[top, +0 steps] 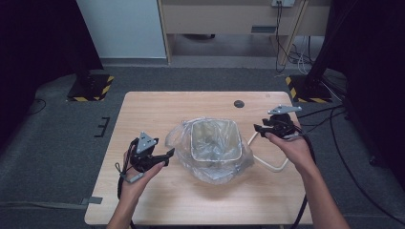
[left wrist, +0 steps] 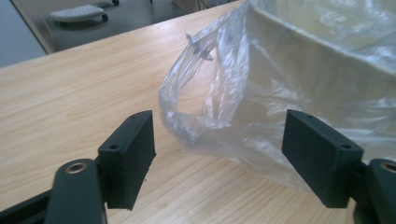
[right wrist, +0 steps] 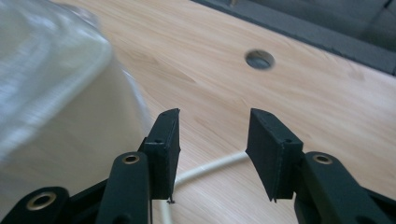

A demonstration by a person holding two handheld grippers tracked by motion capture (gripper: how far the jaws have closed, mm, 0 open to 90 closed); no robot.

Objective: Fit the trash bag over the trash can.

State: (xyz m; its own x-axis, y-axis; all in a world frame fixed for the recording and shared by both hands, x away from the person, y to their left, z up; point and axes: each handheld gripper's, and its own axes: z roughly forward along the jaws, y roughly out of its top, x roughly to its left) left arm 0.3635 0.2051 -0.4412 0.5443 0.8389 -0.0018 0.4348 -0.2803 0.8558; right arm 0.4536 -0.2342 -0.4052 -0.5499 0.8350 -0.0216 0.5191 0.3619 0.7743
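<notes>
A small pale bin [top: 213,141] stands in the middle of the wooden table [top: 157,109], with a clear plastic bag [top: 177,138] lining it and spilling over its sides. My left gripper [top: 168,156] is at the bin's left, open, with the loose bag fold [left wrist: 196,116] just beyond its pads and not pinched. My right gripper [top: 259,128] hovers at the bin's right, open, nothing between its fingers [right wrist: 166,149]. The bin's bag-covered wall [right wrist: 56,116] fills the left of the right gripper view.
A white cable [top: 270,164] loops on the table right of the bin and passes under the right gripper [right wrist: 212,168]. A round hole [top: 239,103] sits near the table's far edge. Dark stands with striped bases flank the table on the floor.
</notes>
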